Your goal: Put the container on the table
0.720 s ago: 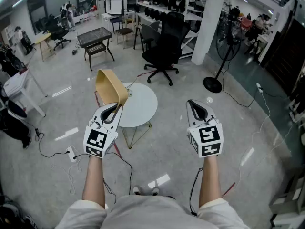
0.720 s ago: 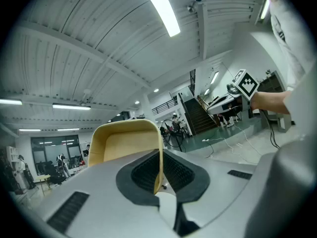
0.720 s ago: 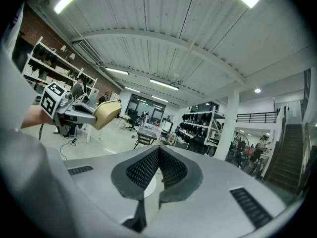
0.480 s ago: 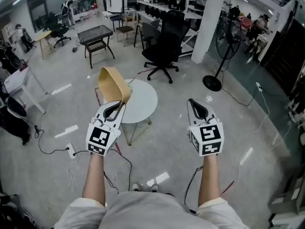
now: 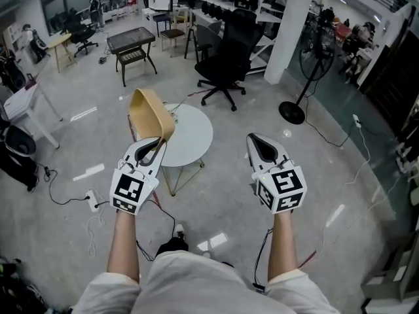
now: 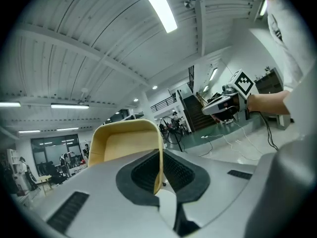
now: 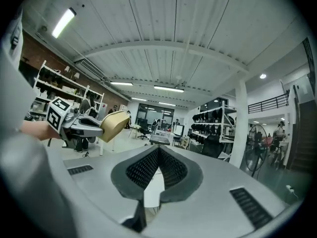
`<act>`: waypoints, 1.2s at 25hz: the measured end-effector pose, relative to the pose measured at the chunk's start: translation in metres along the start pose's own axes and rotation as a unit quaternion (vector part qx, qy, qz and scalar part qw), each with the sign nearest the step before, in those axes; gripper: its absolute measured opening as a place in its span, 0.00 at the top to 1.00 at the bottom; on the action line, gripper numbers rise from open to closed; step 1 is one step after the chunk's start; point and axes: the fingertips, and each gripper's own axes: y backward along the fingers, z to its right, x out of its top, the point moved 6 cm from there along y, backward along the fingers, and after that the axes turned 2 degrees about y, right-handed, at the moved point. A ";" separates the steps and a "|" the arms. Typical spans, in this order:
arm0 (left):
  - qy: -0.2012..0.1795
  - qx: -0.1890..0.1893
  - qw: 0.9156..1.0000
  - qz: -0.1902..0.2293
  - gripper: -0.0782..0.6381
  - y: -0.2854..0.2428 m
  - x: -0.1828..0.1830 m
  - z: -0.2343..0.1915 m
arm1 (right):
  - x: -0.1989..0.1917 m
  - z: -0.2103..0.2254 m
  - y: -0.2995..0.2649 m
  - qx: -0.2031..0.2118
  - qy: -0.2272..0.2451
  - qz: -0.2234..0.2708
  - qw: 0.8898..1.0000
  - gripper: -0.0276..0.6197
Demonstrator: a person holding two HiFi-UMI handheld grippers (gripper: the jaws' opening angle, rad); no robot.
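Note:
A tan plastic container (image 5: 150, 115) hangs in the air, its wall pinched by my left gripper (image 5: 157, 145), which is shut on it. In the left gripper view the container (image 6: 126, 148) rises tilted from between the jaws. A small round white table (image 5: 190, 136) stands on the floor just beyond and below it. My right gripper (image 5: 260, 144) is held to the right of the table, shut and empty. In the right gripper view my right gripper (image 7: 157, 155) shows its pads closed together, with the container (image 7: 113, 124) at left.
A black office chair (image 5: 226, 57) stands beyond the table, a floor fan (image 5: 304, 77) to the right. A dark side table (image 5: 131, 48) is at the back left. Cables (image 5: 72, 198) and a power strip lie on the glossy floor at left.
The view has shifted forward a little towards the round table; both grippers hold the same pose, and the container stays in the left gripper.

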 end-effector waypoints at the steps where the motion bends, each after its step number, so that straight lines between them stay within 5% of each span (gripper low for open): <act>1: -0.001 0.000 1.000 0.000 0.85 -0.008 -0.004 -0.005 | -0.004 0.003 -0.009 0.004 0.001 -0.002 1.000 0.94; 11: 0.003 -0.010 1.000 -0.001 0.85 -0.147 -0.062 -0.117 | -0.020 0.061 -0.178 -0.006 0.003 -0.021 1.000 0.94; 21: -0.007 -0.071 0.996 -0.054 0.85 -0.304 -0.126 -0.221 | -0.047 0.131 -0.333 -0.092 -0.071 -0.081 0.990 0.94; 26: -0.048 -0.147 0.983 -0.101 0.85 -0.374 -0.177 -0.204 | -0.097 0.151 -0.367 -0.104 -0.111 -0.119 0.981 0.94; 30: -0.095 -0.224 0.958 -0.152 0.84 -0.430 -0.228 -0.164 | -0.145 0.171 -0.383 -0.090 -0.142 -0.153 0.974 0.94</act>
